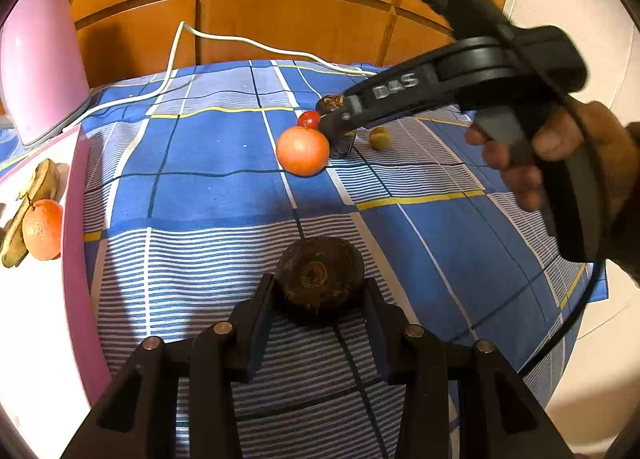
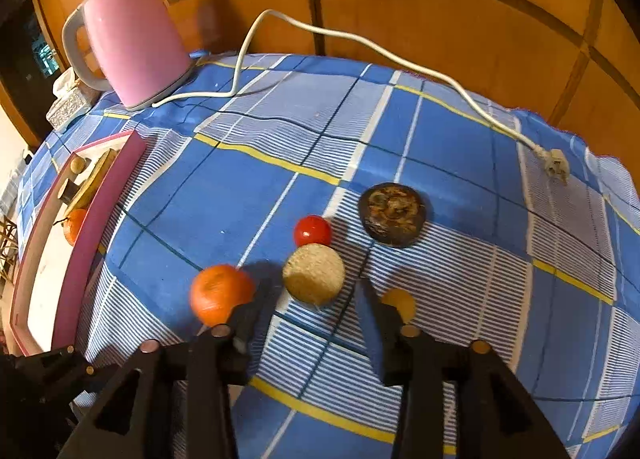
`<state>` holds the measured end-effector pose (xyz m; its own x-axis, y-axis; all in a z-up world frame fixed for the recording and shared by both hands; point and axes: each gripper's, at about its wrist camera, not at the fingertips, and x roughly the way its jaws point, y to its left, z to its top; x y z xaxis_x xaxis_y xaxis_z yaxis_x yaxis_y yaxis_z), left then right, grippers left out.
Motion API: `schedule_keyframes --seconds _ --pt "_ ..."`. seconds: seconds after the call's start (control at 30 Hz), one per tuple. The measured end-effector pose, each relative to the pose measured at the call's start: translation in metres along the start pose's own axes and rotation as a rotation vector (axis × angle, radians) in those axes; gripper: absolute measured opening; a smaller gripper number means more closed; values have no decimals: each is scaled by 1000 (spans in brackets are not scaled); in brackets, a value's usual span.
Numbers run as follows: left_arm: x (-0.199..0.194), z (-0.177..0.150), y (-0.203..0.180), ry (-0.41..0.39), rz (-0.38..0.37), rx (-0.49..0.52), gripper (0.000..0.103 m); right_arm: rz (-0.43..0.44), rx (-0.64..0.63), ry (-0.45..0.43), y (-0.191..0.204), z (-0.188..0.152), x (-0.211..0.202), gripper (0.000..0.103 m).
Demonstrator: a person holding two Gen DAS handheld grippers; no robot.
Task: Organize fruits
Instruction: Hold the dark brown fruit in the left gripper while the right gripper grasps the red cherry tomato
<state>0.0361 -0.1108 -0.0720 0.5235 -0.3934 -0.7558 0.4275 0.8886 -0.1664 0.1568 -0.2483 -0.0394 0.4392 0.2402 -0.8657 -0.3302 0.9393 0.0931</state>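
My left gripper [image 1: 319,288] is shut on a dark brown round fruit [image 1: 320,273], just above the checked cloth. My right gripper [image 2: 314,295] is open around a tan rough-skinned round fruit [image 2: 314,273] without touching it; in the left wrist view this gripper [image 1: 340,139] reaches down among the loose fruits. An orange [image 2: 221,294] [image 1: 303,151] lies left of it, a small red fruit [image 2: 312,230] [image 1: 309,119] behind, a second dark brown fruit [image 2: 392,214] [image 1: 330,102] further back, and a small yellow-green fruit [image 2: 400,301] [image 1: 380,138] to the right.
A pink-rimmed white tray [image 1: 74,219] [image 2: 116,179] at the left holds an orange [image 1: 42,229] and a browned banana [image 1: 30,211]. A pink kettle [image 2: 132,47] [image 1: 42,63] stands at the back left, its white cord [image 2: 360,43] running across the blue checked cloth [image 2: 460,139]. Wooden panels stand behind.
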Motion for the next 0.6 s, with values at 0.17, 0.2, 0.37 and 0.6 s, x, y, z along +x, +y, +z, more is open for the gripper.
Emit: schedule_keyframes --seconds 0.17,0.2,0.37,0.6 --pt "-1 -1 -1 3 3 3 43 -56 -13 -18 4 11 12 47" --pt "-1 -1 -1 4 5 3 43 -54 -11 -16 4 12 14 47" --pt "-1 0 -1 7 6 -1 43 -10 46 16 -8 10 18 44" --pt "0 0 0 7 6 3 43 -45 -33 67 3 -4 14 36"
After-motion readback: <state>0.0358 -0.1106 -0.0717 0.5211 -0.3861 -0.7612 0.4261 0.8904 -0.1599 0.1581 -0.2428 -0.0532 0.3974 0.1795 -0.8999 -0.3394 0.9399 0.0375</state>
